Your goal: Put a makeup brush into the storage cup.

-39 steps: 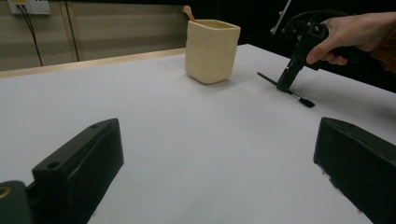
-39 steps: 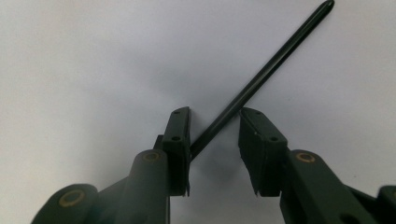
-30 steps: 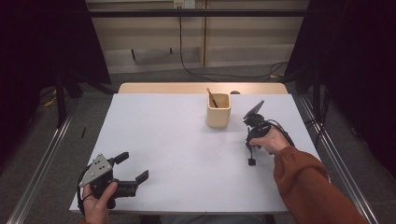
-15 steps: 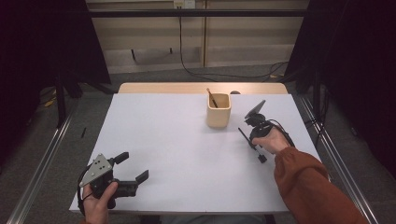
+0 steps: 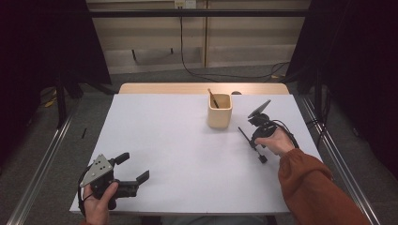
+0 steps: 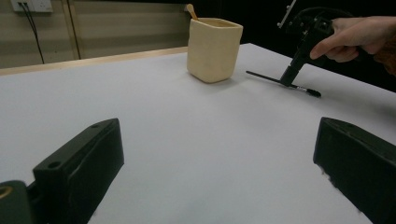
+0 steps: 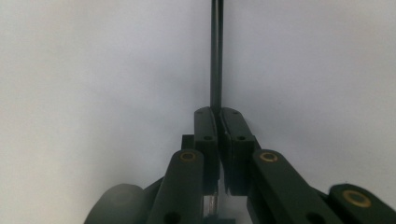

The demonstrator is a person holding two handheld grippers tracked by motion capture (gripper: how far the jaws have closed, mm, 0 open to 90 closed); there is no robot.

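Note:
A thin black brush (image 5: 250,143) lies slantwise low on the white table (image 5: 178,140), right of the middle. My right gripper (image 5: 254,145) points down from a hand in a rust sleeve and is shut on the brush's middle. In the right gripper view the jaws pinch the black handle (image 7: 215,51), which runs straight away from them. The left gripper view shows that brush (image 6: 299,87) and the right gripper (image 6: 287,80) far off. My left gripper (image 5: 133,167) is held at the front left, jaws wide apart (image 6: 218,135), with nothing between them.
A beige cup (image 5: 219,112) stands at the back centre-right, just left of the brush, with a wooden stick (image 5: 212,98) leaning in it. A bare wooden strip (image 5: 187,88) runs along the table's far edge. Metal rails (image 5: 42,164) flank the table on the floor.
The brush in my right gripper has swung from nearly upright in the picture to a slant, its far tip toward the cup. The left gripper has stayed still.

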